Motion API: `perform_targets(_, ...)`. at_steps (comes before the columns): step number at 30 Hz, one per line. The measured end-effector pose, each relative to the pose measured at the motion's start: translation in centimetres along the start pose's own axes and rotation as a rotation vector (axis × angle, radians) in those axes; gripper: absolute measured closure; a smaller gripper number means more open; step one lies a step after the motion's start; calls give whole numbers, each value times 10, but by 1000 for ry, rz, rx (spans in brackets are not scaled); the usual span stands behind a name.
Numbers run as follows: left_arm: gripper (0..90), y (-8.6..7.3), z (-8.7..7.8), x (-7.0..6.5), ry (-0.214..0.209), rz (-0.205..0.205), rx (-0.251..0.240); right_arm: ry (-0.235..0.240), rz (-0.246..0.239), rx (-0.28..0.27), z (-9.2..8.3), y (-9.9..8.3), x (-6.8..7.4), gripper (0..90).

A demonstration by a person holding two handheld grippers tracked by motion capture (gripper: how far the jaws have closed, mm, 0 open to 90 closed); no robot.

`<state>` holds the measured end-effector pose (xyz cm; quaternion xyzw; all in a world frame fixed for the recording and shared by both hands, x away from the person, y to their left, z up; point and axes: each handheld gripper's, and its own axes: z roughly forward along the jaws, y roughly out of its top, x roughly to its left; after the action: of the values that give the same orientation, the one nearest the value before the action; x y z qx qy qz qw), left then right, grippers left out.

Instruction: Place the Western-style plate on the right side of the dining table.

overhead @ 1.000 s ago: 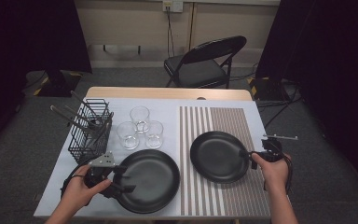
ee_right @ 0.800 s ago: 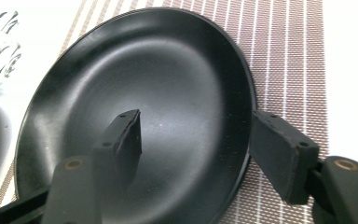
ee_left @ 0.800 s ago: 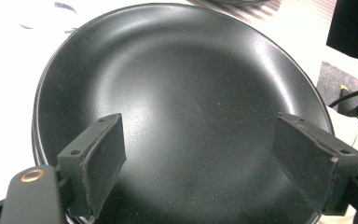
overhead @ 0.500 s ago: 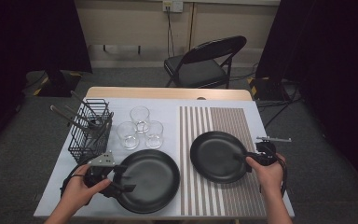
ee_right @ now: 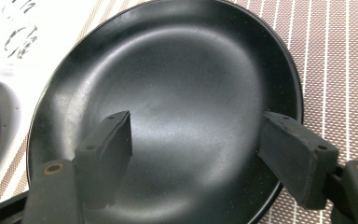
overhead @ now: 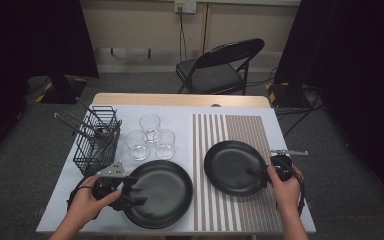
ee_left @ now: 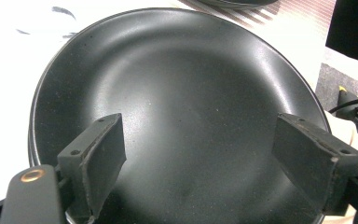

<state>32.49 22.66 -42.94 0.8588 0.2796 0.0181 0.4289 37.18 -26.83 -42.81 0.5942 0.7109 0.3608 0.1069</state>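
At the front-left corner of the tabletop the person's left hand (overhead: 87, 202) comes in from the bottom edge with the forearm angled toward the middle, gripping the left gripper (overhead: 132, 192), which lies nearly level and points right over the near rim of the large round matte-black plate (overhead: 160, 192). In the left gripper view its 2 blocky black jaws stand wide apart above the plate's (ee_left: 182, 107) smooth, faintly speckled well, released, with nothing pinched between them. Behind that hand, near the left edge, stands a black wire basket (overhead: 95, 142) holding grey metal utensils, and just right of it 3 clear round drinking glasses (overhead: 151, 136) cluster together, touching or nearly so. Right of centre a brown-and-white striped woven placemat (overhead: 235, 130) runs from the back edge to the front edge of the pale tabletop (overhead: 130, 102). On it, toward the front-right corner, lies the smaller round matte-black plate (overhead: 232, 167), a shallow dish with a raised rim. The right hand (overhead: 285, 187) rises from the bottom edge, wrist bent inward, holding the right gripper (overhead: 256, 176) level and pointing left across the plate's right rim. Its jaws have just been opening and now stand released on either side of the plate's (ee_right: 177, 102) dished middle, clamping nothing.
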Motion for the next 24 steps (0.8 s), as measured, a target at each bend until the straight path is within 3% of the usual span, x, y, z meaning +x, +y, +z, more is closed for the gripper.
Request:
perform_targets(5,171,-1,0,-1,0,-5,-1,10,-27,-19,2,1,4,250)
perform_targets(24,171,0,0,-2,-1,-3,0,53,-121,6,7,1,19,259)
